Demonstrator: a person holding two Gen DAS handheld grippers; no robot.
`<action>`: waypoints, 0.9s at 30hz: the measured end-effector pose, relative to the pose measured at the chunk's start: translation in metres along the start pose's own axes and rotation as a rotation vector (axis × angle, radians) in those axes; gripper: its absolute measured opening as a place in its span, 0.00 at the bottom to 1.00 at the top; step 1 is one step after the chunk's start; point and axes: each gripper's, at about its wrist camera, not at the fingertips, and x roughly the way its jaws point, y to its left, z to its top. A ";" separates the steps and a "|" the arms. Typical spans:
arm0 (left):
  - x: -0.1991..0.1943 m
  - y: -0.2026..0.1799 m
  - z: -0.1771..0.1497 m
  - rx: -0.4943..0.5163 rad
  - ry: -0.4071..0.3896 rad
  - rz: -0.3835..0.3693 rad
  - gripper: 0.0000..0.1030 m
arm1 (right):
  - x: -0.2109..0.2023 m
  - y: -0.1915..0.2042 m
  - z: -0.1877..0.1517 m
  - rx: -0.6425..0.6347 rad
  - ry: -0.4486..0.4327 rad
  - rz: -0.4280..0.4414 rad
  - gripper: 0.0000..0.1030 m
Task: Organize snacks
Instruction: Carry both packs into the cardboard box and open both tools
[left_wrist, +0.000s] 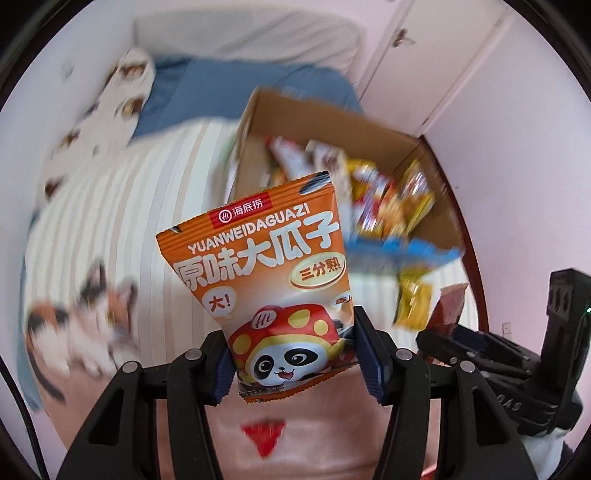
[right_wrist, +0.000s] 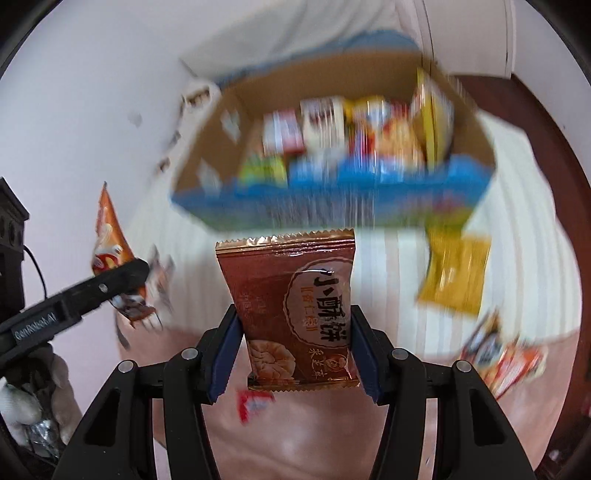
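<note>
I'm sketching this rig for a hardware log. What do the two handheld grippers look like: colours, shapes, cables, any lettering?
Both are matte black plastic with angular linkage arms joined by round silver pins. The left gripper and right gripper each carry dark blue ribbed pads on their fingers. In the right wrist view, the left gripper's side bears white lettering that looks like "GenRobot.AI", and a thin black cable loops nearby. No sleeves show.

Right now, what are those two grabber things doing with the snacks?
Someone is tidying snacks on a bed. The left gripper is pinching an orange bag of sunflower seeds, and the right gripper is pinching a brown biscuit packet. Both are held up in front of a cardboard box already holding many snacks. A yellow packet lies on the bed beside it.
</note>
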 end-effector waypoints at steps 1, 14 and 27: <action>-0.002 -0.006 0.012 0.020 -0.014 0.008 0.52 | -0.008 0.000 0.012 -0.011 -0.069 -0.019 0.57; 0.111 -0.020 0.112 0.102 0.154 0.146 0.53 | 0.034 -0.072 0.138 0.019 -0.086 -0.186 0.57; 0.155 -0.029 0.104 0.062 0.207 0.115 0.94 | 0.087 -0.103 0.145 0.033 0.031 -0.285 0.96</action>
